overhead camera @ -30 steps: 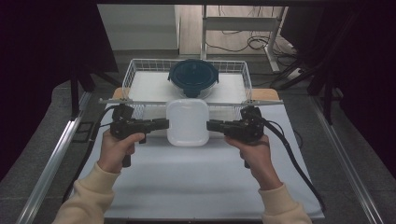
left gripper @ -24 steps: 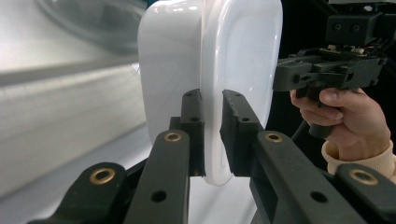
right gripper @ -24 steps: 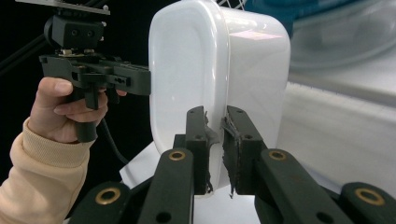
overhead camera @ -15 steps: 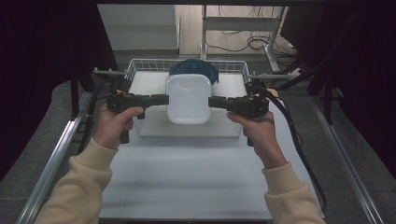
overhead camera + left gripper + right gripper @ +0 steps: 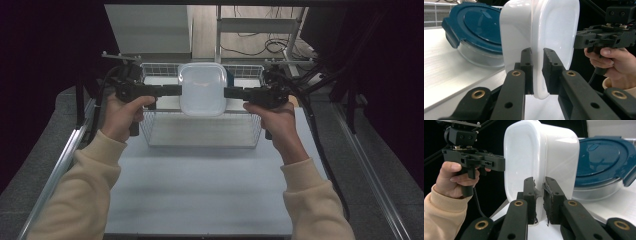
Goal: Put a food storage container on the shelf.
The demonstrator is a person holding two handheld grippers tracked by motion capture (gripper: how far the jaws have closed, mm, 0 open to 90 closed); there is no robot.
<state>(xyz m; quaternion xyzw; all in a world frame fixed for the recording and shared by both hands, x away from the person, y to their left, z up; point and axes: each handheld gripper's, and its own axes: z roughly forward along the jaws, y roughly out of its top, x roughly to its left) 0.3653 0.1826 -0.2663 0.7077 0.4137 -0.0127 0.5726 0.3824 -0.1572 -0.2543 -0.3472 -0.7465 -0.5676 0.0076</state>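
A white plastic container (image 5: 202, 89) hangs in the air above the wire basket (image 5: 200, 131), held from both sides. My left gripper (image 5: 176, 90) is shut on its left rim, and in the left gripper view the pads of my left gripper (image 5: 537, 72) pinch the container's (image 5: 554, 32) thin edge. My right gripper (image 5: 229, 92) is shut on the opposite rim; the right gripper view shows my right gripper (image 5: 539, 198) clamping the container's (image 5: 524, 157) edge. A round glass dish with a blue lid (image 5: 477, 27) sits behind, also seen as the blue-lidded dish (image 5: 602, 160).
The basket stands at the far middle of the white table mat (image 5: 200, 190). Metal rails (image 5: 55, 170) run along both table sides. Cables (image 5: 320, 150) trail from the grippers, and dark curtains flank the table.
Both grippers have lifted the white container up from in front of the basket and carried it farther away, so it now hangs over the basket and covers the blue-lidded dish in the high view.
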